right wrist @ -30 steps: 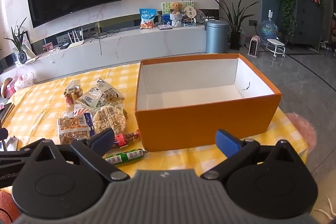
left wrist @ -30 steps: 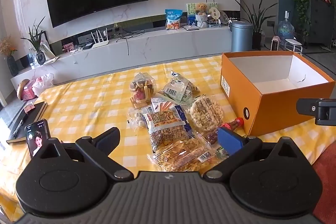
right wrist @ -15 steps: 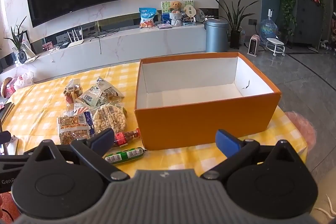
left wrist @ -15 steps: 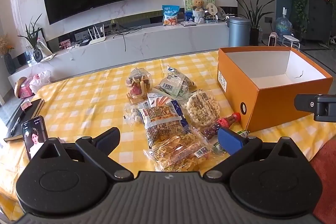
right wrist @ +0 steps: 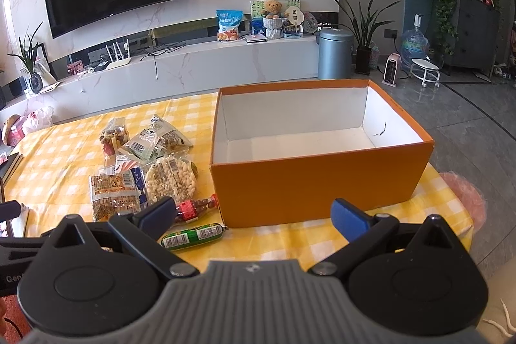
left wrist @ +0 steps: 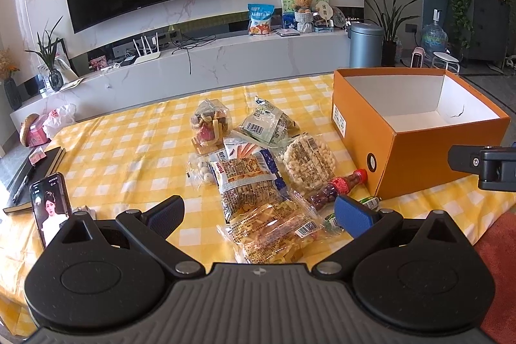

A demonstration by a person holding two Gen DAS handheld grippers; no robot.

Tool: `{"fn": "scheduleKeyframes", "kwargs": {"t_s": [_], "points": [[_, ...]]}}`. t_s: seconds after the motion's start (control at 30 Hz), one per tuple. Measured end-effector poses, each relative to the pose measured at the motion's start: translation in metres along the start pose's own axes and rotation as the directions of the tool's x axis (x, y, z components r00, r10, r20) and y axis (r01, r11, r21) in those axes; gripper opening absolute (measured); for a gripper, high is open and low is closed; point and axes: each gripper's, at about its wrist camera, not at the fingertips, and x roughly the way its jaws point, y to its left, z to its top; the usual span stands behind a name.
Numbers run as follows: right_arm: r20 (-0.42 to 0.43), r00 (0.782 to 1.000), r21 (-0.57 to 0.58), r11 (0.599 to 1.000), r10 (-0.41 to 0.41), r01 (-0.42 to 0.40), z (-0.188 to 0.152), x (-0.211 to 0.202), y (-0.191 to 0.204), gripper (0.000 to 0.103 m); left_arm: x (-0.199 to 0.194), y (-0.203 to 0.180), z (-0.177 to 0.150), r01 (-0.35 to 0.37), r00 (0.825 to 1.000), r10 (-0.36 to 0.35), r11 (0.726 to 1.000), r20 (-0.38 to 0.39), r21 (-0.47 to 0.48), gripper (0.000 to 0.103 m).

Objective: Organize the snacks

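Note:
Several snack packets lie bunched on the yellow checked tablecloth, left of an open orange box with a white, empty inside. A clear packet of sticks lies nearest, between the fingers of my open, empty left gripper. A small red-capped bottle and a green sausage lie by the box's near left corner. My right gripper is open and empty, in front of the box's near wall.
A phone stands at the table's left, beside a dark notebook. A white TV bench and a grey bin stand behind the table. The right gripper's body shows at the left wrist view's right edge.
My left gripper has drawn back and risen a little, so the snacks and box sit slightly farther off. The right gripper has hardly moved. Nothing was grasped.

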Motion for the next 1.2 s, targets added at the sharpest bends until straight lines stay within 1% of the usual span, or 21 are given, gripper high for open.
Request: {"fn": "scheduleKeyframes", "kwargs": {"t_s": [1.2], "points": [[-0.009, 1.0, -0.015, 1.0, 0.008, -0.008, -0.0015, 0.0004, 0.0019, 0.1, 0.0024, -0.0029, -0.0032, 0.004, 1.0, -0.004, 1.0, -0.01, 0.0, 0.103]]}}
